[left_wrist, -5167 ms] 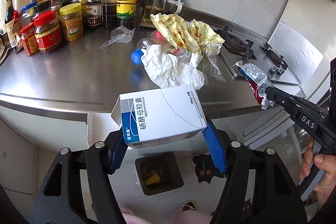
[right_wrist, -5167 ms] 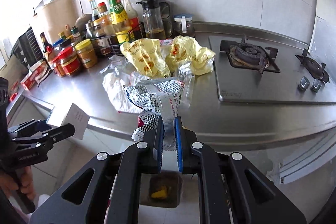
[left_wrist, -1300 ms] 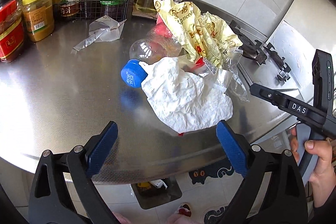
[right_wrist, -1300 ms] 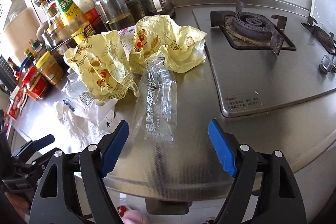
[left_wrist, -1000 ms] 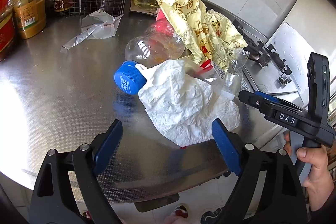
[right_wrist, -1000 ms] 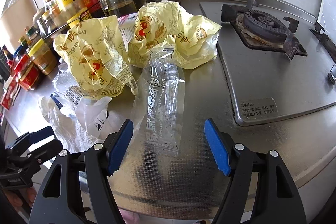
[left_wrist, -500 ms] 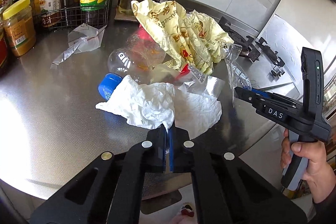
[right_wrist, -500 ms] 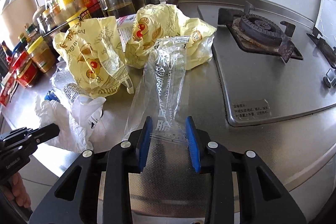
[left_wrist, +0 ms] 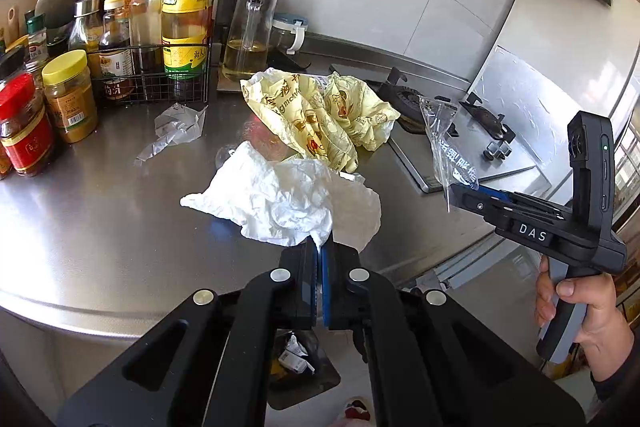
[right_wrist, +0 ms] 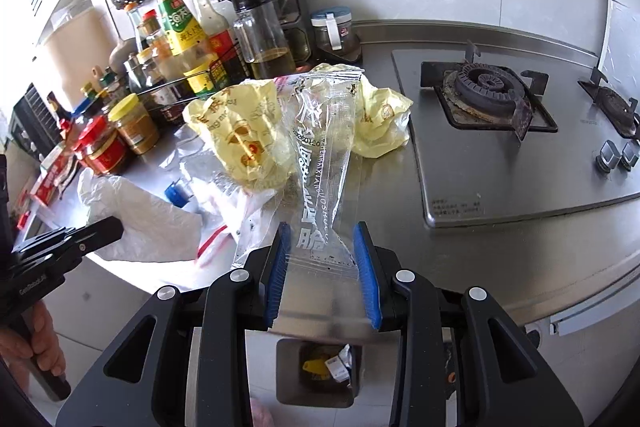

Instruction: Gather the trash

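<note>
Left gripper [left_wrist: 320, 251] pinched tight on crumpled white paper [left_wrist: 280, 199] over steel counter [left_wrist: 100, 227]. Right gripper [left_wrist: 460, 189] clamping clear printed wrapper [left_wrist: 446, 143]. Yellow wrappers [left_wrist: 320, 115] behind; trash bin [left_wrist: 304, 371] below.

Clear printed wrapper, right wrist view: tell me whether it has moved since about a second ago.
Yes. The clear printed wrapper lay flat on the steel counter beside the stove; now it stands lifted off it, held between the right gripper jaws, rising before the yellow bags.

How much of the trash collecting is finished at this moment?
Partly done: the bin below already holds some scraps. In hand: the left tongs pinch the white tissue; the right tongs hold the clear wrapper. Left: yellow bags, plastic bottle, small plastic scrap.
</note>
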